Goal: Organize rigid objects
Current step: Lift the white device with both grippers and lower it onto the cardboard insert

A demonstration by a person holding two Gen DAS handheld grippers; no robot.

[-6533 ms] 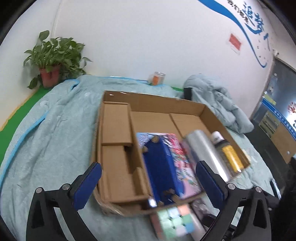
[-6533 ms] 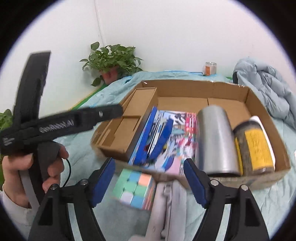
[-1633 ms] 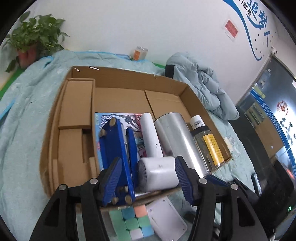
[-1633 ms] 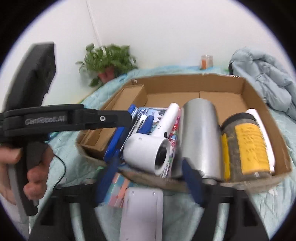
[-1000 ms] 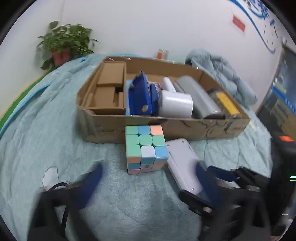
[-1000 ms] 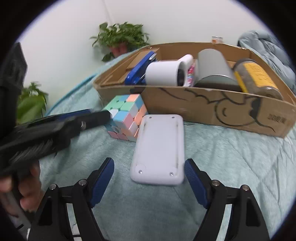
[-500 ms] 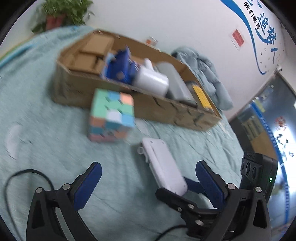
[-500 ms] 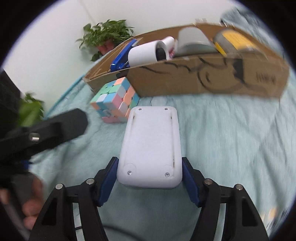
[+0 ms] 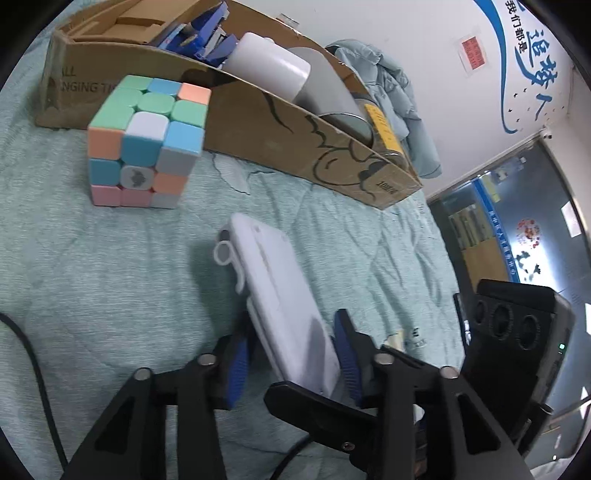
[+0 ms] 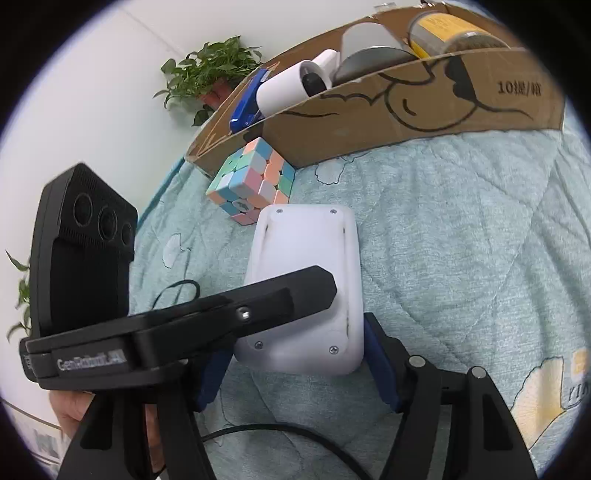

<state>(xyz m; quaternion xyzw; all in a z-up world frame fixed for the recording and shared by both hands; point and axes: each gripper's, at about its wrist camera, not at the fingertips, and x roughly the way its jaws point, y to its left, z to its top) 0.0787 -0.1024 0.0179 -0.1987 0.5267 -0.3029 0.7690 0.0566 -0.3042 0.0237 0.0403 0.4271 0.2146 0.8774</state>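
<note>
Landmark: the cardboard box (image 9: 277,136), lying on the teal quilt (image 9: 92,258) with its printed long wall facing both cameras.

White device (image 10: 306,240): in front of the box wall and apart from it, screw side up, its far end pointing at the box. Its near end looks lifted slightly off the quilt.

Right gripper (image 10: 295,363): narrowed to the device's width, one blue pad on each long edge at the near end. The right pad touches, and the left pad is partly hidden. Gripping across the width probably keeps the flat body from twisting.

Left gripper (image 9: 291,354): also closed down on the same near end. From the right wrist view one finger lies over the top face, so it seems to pinch the thickness. Two crossed grips suit a slab too flat to scoop from soft bedding.

Cube (image 9: 147,140): against the box's front wall, just beyond the device's far corner and untouched, likely a later pick.

Inside the box: white hair dryer (image 9: 269,66), silver cylinder (image 9: 328,96) and yellow-labelled jar (image 10: 447,29) lie side by side, packed in a row to save room.

Step judged: lifting the device toward the box.
</note>
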